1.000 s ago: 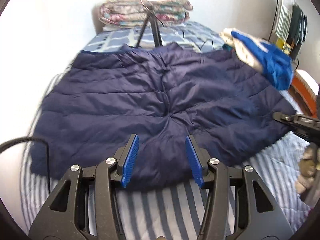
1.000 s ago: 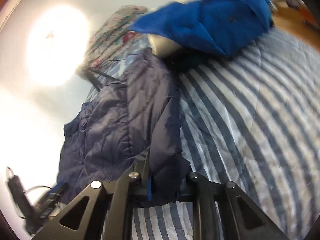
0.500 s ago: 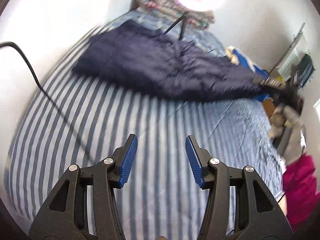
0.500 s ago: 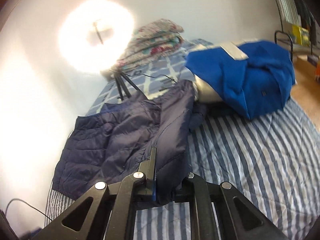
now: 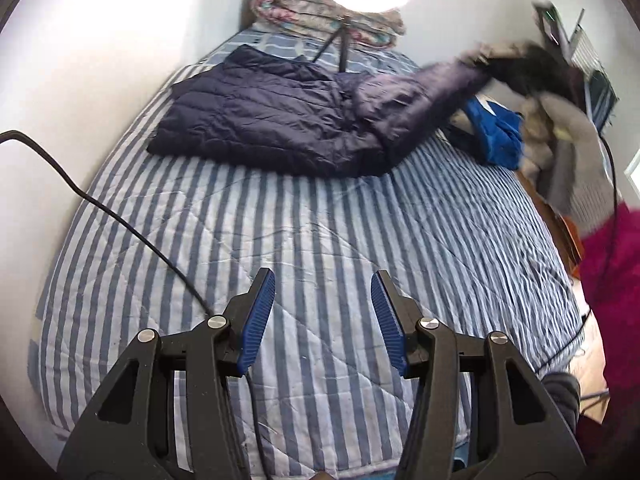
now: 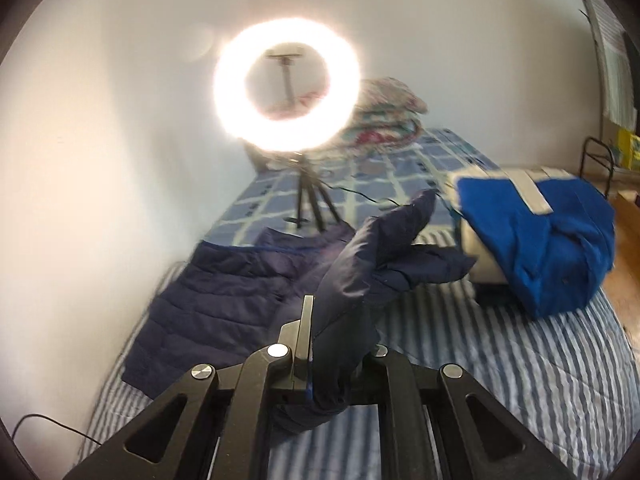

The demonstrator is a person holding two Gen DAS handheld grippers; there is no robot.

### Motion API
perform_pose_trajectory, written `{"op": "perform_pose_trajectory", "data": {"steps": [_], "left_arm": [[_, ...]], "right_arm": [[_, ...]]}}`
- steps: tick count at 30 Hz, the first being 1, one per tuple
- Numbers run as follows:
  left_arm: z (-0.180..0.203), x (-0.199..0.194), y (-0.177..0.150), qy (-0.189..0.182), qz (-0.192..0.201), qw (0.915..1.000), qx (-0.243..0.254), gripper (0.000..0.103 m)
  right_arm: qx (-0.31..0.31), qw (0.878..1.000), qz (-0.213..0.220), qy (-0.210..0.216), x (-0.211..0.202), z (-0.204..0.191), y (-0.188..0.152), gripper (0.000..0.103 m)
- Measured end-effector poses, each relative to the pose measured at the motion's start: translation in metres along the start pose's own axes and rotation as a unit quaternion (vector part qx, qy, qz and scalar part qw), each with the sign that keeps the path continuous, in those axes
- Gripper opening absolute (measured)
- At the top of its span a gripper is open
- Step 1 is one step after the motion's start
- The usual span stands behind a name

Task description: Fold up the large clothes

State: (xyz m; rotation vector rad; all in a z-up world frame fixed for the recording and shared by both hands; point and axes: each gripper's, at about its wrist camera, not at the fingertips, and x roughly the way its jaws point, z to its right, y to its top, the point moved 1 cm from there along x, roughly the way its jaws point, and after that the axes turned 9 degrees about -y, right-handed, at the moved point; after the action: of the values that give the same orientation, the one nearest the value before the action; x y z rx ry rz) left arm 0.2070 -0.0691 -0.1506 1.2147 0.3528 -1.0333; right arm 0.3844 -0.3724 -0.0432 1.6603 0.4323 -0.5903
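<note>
A navy quilted jacket (image 5: 276, 120) lies on the striped bed (image 5: 320, 240) near the far wall, its right side lifted off the bed. My right gripper (image 6: 320, 344) is shut on that lifted part of the jacket (image 6: 352, 304) and holds it in the air; it shows blurred at the upper right of the left wrist view (image 5: 516, 68). My left gripper (image 5: 323, 316) is open and empty, well back from the jacket, over the near part of the bed.
A lit ring light on a tripod (image 6: 286, 84) stands at the bed's far end before folded floral bedding (image 6: 384, 116). A blue garment pile (image 6: 532, 240) lies at the right. A black cable (image 5: 120, 220) crosses the bed's left side. A magenta cloth (image 5: 612, 264) is at the right edge.
My right gripper has lifted the jacket's right side higher and across. My left gripper has pulled back from the jacket toward the near end of the bed, still open.
</note>
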Motion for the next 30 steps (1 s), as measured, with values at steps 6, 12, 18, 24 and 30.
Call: {"op": "perform_pose_trajectory", "data": {"steps": [6, 12, 18, 24, 30], "left_arm": [[0.0, -0.017, 0.001, -0.013, 0.015, 0.9998, -0.002, 0.052], [-0.018, -0.044, 0.004, -0.026, 0.042, 0.9982, -0.034, 0.052], [-0.027, -0.059, 0.003, -0.028, 0.053, 0.9972, -0.044, 0.052], [-0.032, -0.071, 0.004, -0.026, 0.067, 0.9964, -0.046, 0.052], [-0.041, -0.075, 0.006, -0.023, 0.072, 0.9955, -0.058, 0.052]], "right_arm": [[-0.046, 0.999, 0.015, 0.021, 0.001, -0.058, 0.01, 0.007], [-0.092, 0.994, 0.015, 0.052, 0.013, -0.126, 0.006, 0.007], [-0.139, 0.986, -0.008, 0.091, 0.04, -0.198, -0.016, 0.007], [-0.177, 0.976, -0.048, 0.121, 0.08, -0.263, -0.056, 0.007], [-0.238, 0.958, -0.082, 0.135, 0.107, -0.307, -0.105, 0.006]]}}
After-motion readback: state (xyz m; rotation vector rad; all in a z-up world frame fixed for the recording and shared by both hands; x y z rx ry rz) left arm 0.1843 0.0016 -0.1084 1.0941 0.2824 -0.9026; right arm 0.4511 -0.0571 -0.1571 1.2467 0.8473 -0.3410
